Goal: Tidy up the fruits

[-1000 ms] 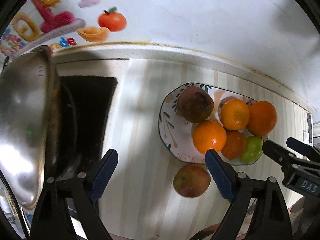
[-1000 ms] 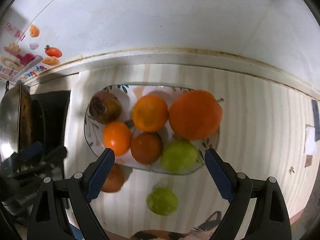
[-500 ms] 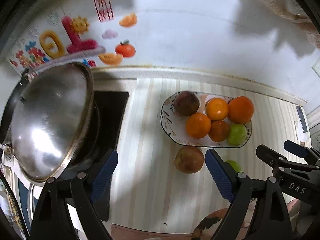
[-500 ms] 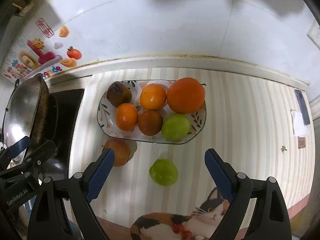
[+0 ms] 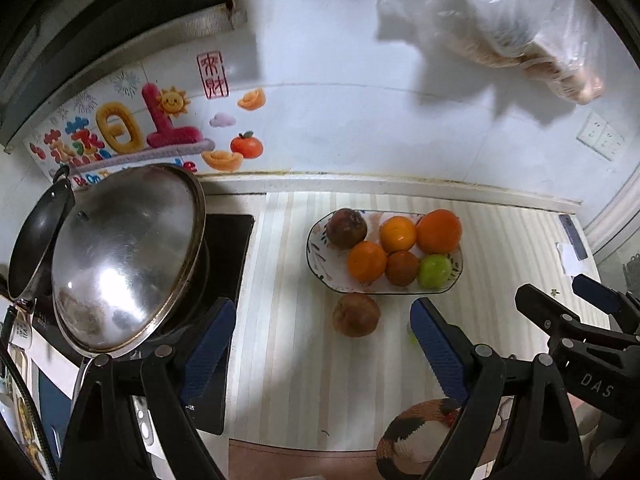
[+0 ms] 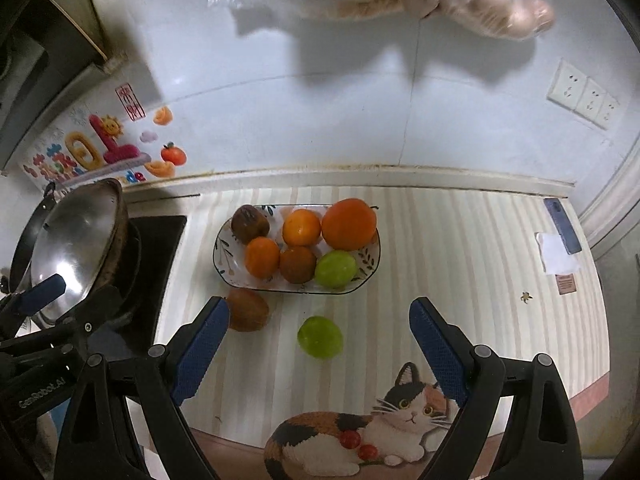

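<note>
At the frame's left I see a glossy metal pot lid (image 5: 124, 256); upper right, crinkled clear plastic bags (image 5: 520, 12); centre, a glazed plate (image 5: 316, 256).

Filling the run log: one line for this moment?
left tongs open | right tongs open | plate full | green fruit, brown fruit on counter

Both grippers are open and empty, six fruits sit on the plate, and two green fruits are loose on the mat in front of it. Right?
Not quite. Only one loose fruit is green: the green fruit. The other is a brownish-red fruit, as the right wrist view shows. The rest holds: the left gripper and right gripper are open and empty, and the plate holds six fruits.
</note>
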`<state>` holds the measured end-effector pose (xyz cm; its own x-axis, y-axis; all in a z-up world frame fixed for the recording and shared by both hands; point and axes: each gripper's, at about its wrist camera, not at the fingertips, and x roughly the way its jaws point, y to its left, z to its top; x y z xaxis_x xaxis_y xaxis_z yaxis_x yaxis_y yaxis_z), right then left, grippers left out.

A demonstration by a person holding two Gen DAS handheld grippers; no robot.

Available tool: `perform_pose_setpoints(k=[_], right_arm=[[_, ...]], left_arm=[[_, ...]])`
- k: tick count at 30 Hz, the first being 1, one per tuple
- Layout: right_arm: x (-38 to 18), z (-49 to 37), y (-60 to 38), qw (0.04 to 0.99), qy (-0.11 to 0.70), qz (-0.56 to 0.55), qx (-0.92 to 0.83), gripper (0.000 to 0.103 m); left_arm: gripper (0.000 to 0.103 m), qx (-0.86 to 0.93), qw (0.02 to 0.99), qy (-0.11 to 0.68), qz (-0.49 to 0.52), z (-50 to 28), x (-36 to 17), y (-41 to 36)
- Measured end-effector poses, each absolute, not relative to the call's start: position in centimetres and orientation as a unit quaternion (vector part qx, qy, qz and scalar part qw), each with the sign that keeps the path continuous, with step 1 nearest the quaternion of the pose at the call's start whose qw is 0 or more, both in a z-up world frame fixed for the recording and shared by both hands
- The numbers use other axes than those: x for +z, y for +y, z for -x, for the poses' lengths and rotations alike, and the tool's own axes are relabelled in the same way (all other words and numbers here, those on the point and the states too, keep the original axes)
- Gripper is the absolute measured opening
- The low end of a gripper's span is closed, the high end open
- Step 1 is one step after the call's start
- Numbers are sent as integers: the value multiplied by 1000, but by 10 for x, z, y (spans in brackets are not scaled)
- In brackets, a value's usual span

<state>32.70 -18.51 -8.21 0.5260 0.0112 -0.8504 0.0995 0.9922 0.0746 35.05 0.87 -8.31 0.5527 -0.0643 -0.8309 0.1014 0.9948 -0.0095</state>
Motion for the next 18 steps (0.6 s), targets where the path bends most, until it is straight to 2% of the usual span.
perform_pose_setpoints(k=[9, 15, 16, 18], right_arm=[[-65, -301, -188, 879, 470, -75, -27, 94], [-79, -305, -196, 870, 481, -106, -22, 94], [-86, -308, -199, 865, 487, -114, -23, 94], [-105, -316, -207, 854, 504, -129, -22, 94]], left_arm=[[89, -56, 888, 456, -15, -335, -70, 7], [89, -56, 879, 473, -11, -346, -83, 6], [91, -57, 876, 479, -11, -351, -89, 6], [102, -53, 868, 494, -18, -361, -104, 7]])
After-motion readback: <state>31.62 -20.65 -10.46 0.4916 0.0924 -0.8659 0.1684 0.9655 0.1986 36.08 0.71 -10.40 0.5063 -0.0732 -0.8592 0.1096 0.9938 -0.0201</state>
